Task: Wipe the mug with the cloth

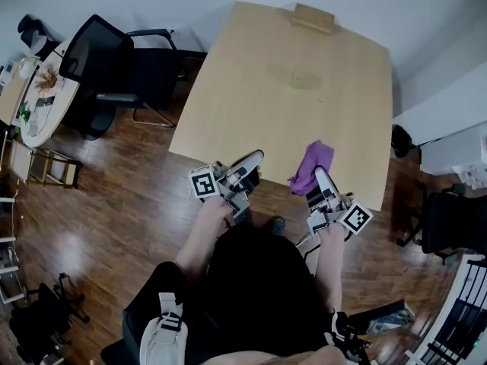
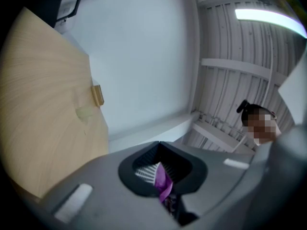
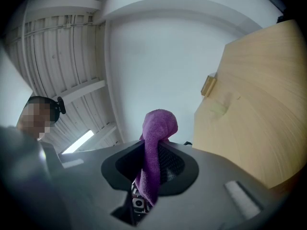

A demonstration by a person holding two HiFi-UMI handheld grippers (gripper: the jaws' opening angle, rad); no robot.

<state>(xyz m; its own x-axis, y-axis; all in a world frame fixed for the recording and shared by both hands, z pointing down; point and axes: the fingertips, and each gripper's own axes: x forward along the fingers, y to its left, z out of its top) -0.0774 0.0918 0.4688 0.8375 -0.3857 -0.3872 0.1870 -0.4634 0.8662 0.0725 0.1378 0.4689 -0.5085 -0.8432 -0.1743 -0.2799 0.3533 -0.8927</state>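
A person stands at the near edge of a pale wooden table (image 1: 251, 90), seen from above, with a gripper in each hand. The right gripper (image 1: 319, 177) hangs over the near edge toward the near right corner, its jaws closed on a purple cloth (image 1: 312, 162). In the right gripper view the cloth (image 3: 154, 152) runs up through the notch between the jaws and flops over in a rounded bunch above them.

The left gripper (image 1: 255, 162) is at the near edge, left of the cloth and apart from it, with its jaws drawn together. In the left gripper view a thin purple sliver (image 2: 163, 178) shows in the slot between them. Whether it is pinched there or only seen through the gap cannot be told.

No mug shows in any view. On the tabletop are a faint greenish patch (image 1: 303, 80) near the middle and a small wooden block (image 1: 313, 17) at the far edge.

The cloth looks soft, light and limp, so it should drape and fold around a curved surface. It is probably best kept clamped by a bunched end, leaving the loose part to do the wiping. A mug would likely be hard, smooth and breakable, and apt to slip between hard jaws. The handle or the rim wall seems the surest hold, with the left gripper steadying it
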